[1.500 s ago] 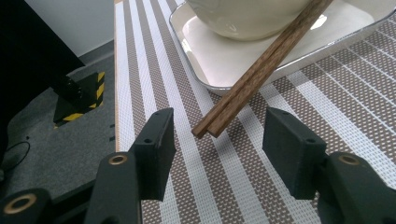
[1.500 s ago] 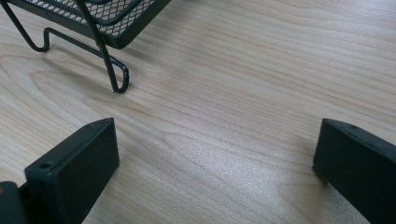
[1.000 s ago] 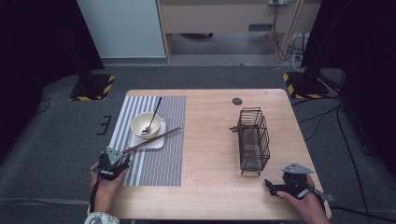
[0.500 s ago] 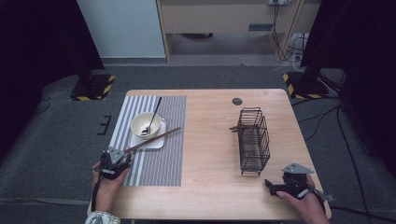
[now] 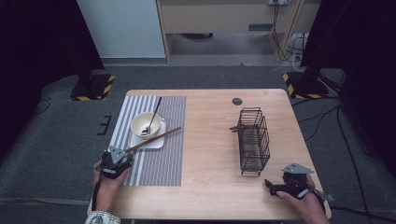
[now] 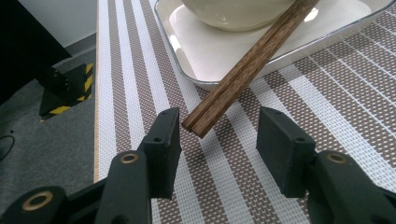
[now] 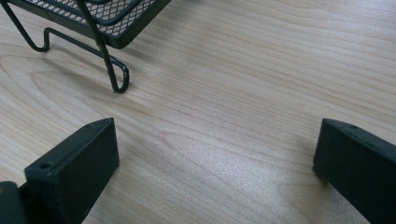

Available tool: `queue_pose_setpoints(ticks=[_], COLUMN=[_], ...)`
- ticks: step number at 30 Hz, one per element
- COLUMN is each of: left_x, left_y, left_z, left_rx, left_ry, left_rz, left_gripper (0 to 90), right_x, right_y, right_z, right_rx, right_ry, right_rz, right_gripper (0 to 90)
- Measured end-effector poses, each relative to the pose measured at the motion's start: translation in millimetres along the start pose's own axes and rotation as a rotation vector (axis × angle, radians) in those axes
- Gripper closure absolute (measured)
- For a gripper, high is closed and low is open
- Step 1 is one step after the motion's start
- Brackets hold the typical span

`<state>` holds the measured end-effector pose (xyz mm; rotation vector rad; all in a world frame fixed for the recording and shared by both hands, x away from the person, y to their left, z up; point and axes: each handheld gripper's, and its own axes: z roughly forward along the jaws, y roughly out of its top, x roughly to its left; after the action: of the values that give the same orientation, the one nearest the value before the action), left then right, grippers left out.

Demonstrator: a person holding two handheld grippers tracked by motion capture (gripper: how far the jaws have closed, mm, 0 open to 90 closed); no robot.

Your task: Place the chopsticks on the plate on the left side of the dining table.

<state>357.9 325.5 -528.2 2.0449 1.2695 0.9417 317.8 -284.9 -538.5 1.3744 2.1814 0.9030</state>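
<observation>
The chopsticks (image 6: 247,65) are a pair of dark brown wooden sticks with a streaked grain and square-cut ends, lying side by side so closely that they read as one bar. Their far part rests across the rim of the white tray (image 6: 205,70), leaning by the cream bowl (image 6: 233,11), and their near ends hang just above the striped placemat (image 6: 327,98), between the two black pads of the left tool (image 6: 219,140). That tool stands partly wide: the pads flank the stick ends with a gap on each side, touching neither, so nothing is gripped. In the high view the chopsticks (image 5: 154,139) slant from the tray toward the left tool (image 5: 116,156) at the near left of the table (image 5: 210,140). The right tool (image 7: 215,163) rests with its jaws spread wide over bare wood, holding nothing, near a foot of the black wire basket (image 7: 107,18). Counted: two chopsticks here, one bowl (image 5: 145,125) with one dark-handled spoon (image 5: 153,112) in it, one tray, one placemat, one basket (image 5: 253,140) and two tools (image 5: 275,186).
</observation>
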Motion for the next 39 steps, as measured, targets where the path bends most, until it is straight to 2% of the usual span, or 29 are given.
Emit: queue_pose_setpoints(ticks=[5,15,22,24,30,36,39], left_x=[3.6,6.9,11.3,12.5,13.0,14.6,14.1], left_y=[-0.7,1.0,0.2,0.0,-0.1,1.0,1.0], left_z=[-2.6,1.0,3.0,4.1,6.7,7.5,6.6], left_rx=[-0.010,-0.004,-0.002,-0.008,0.000,-0.005,-0.007], left_ry=[0.001,0.027,0.043,0.040,0.040,0.046,0.038], left_rz=[-0.023,-0.006,-0.016,-0.030,-0.009,-0.015,-0.003], left_gripper=[49.3,51.7,52.7,53.1,53.7,53.7,53.4], right_x=[-0.1,-0.1,-0.1,-0.1,-0.1,-0.1,-0.1], right_y=[0.0,0.0,0.0,0.0,0.0,0.0,0.0], right_z=[0.0,0.0,0.0,0.0,0.1,0.1,0.1], right_rx=[0.000,0.000,0.000,0.000,-0.001,0.000,0.000], right_ry=[0.000,0.000,0.000,0.000,0.000,0.000,0.000], right_rz=[-0.001,-0.001,0.000,-0.001,-0.001,-0.001,0.000], right_gripper=[0.2,0.2,0.2,0.2,0.2,0.2,0.2])
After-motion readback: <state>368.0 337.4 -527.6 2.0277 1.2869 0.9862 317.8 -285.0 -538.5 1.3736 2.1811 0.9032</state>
